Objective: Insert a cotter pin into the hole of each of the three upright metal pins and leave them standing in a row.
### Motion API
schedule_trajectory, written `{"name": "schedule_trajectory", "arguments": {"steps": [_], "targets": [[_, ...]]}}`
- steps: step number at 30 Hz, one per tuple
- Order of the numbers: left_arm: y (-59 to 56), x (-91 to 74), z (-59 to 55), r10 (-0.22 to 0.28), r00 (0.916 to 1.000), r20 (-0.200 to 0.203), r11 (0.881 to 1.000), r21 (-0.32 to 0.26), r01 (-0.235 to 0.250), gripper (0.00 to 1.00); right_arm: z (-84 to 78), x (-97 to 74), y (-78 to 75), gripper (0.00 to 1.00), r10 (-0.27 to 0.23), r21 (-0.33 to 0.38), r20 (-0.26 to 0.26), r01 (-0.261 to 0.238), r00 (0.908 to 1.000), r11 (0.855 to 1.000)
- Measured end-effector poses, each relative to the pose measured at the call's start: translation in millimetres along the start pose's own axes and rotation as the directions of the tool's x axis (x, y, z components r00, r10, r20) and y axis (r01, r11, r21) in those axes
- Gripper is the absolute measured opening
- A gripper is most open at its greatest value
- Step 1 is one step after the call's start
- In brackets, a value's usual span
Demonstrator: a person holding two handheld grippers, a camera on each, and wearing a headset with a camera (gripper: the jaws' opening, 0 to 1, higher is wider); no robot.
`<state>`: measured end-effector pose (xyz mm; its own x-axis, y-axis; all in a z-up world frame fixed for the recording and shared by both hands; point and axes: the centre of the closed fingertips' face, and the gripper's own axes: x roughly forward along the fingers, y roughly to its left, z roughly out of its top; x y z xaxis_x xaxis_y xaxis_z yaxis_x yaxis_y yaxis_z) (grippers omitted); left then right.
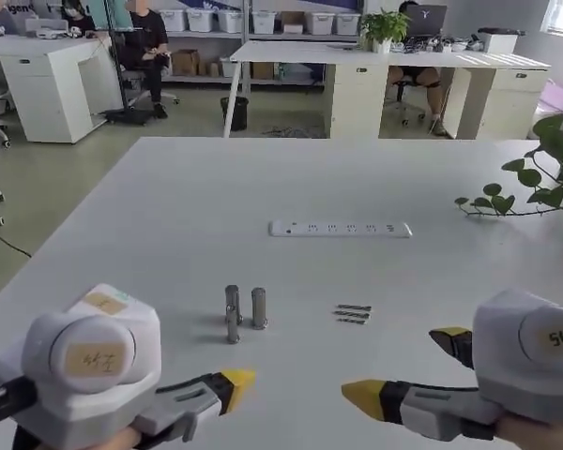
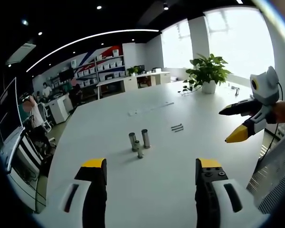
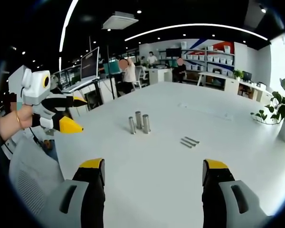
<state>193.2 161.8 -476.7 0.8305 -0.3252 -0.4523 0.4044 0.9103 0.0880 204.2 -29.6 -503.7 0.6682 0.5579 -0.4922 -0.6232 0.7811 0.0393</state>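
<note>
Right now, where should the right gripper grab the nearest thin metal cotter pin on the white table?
Probably mid-shank of the nearest thin metal cotter pin, from above, right gripper jaws across its width: it lies flat, outermost of three close-set pins.

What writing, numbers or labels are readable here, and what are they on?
"56", handwritten and only roughly legible: yellow sticker on the right gripper.
Handwritten sticker on the left gripper: too blurred to read.
Wall lettering behind the far desks: cropped and blurred.
Power strip: no readable marking.
</note>
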Motion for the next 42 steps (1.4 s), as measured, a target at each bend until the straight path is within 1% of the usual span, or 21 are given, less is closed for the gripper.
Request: {"name": "schedule_trajectory", "arguments": {"steps": [4, 6, 8, 14, 16, 18, 22, 25, 28, 32, 35, 38, 41, 42], "targets": [[-1.3, -0.1, -2.2, -0.007, 1.0, -0.005, 1.0, 0.0, 0.007, 0.72, 0.5, -0.6, -0.6, 0.81, -0.003, 0.006, 0.002, 0.003, 1.0, 1.0], [-2.2, 0.4, -2.7, -0.014, 0.9999, -0.001, 1.0, -0.002, 0.014, 0.69, -0.2, -0.6, -0.5, 0.81, 0.0, -0.004, -0.003, 0.0, 1.0, 1.0], [-1.3, 0.6, -2.6, -0.009, 0.9999, 0.006, 1.0, -0.006, 0.009, 0.7, -0.3, -0.6, -0.3, 0.81, 0.001, -0.003, -0.004, -0.001, 1.0, 1.0], [1.3, 2.5, -6.3, -0.006, 1.0, -0.006, 1.0, -0.006, 0.006, 0.69, 4.4, -0.4, -0.9, 0.81, 0.008, 0.019, 0.016, -0.008, 0.9998, 1.0], [2.7, 4.9, -7.2, -0.006, 0.9999, -0.01, 1.0, -0.009, 0.006, 0.67, 6.1, -0.3, -0.7, 0.79, 0.013, 0.033, 0.024, -0.014, 0.9996, 0.999], [4.3, 8.7, -6.7, -0.011, 0.9999, -0.005, 1.0, -0.01, 0.011, 0.64, 8.6, -0.1, 0.7, 0.78, 0.023, 0.052, 0.038, -0.025, 0.999, 0.998], [8.4, 20.3, -5.9, -0.031, 0.9995, -0.003, 1.0, -0.008, 0.031, 0.56, 9.2, 1.8, 2.1, 0.78, 0.026, 0.048, 0.038, -0.028, 0.9989, 0.998], [14.0, 29.5, -7.2, -0.024, 0.9997, -0.006, 1.0, 0.008, 0.024, 0.55, 8.9, 3.6, 2.3, 0.77, 0.026, 0.041, 0.038, -0.028, 0.9989, 0.999], [18.6, 38.5, -8.1, -0.019, 0.9998, -0.006, 1.0, 0.008, 0.019, 0.53, 10.1, 6.1, 2.3, 0.73, 0.029, 0.045, 0.052, -0.031, 0.9982, 0.998], [23.0, 53.7, -8.3, -0.027, 0.9996, 0.003, 1.0, 0.012, 0.027, 0.49, 9.1, 11.0, 3.1, 0.69, 0.037, 0.047, 0.054, -0.039, 0.9979, 0.998], [26.8, 64.6, -7.1, -0.034, 0.9993, 0.012, 0.999, 0.019, 0.034, 0.45, 7.4, 14.7, 2.5, 0.68, 0.038, 0.045, 0.046, -0.041, 0.9982, 0.998], [31.5, 77.4, -6.4, -0.042, 0.999, 0.017, 0.999, 0.033, 0.042, 0.41, 5.9, 18.7, -0.4, 0.66, 0.026, 0.028, 0.04, -0.027, 0.9988, 0.999], [34.2, 86.1, -5.9, -0.054, 0.9983, 0.024, 0.998, 0.035, 0.053, 0.37, 5.4, 21.6, -1.7, 0.64, 0.028, 0.033, 0.04, -0.029, 0.9988, 0.999], [37.3, 92.8, -7.6, -0.06, 0.998, 0.023, 0.998, 0.034, 0.059, 0.36, 5.4, 23.4, -2.4, 0.64, 0.029, 0.038, 0.041, -0.031, 0.9987, 0.999]]}}
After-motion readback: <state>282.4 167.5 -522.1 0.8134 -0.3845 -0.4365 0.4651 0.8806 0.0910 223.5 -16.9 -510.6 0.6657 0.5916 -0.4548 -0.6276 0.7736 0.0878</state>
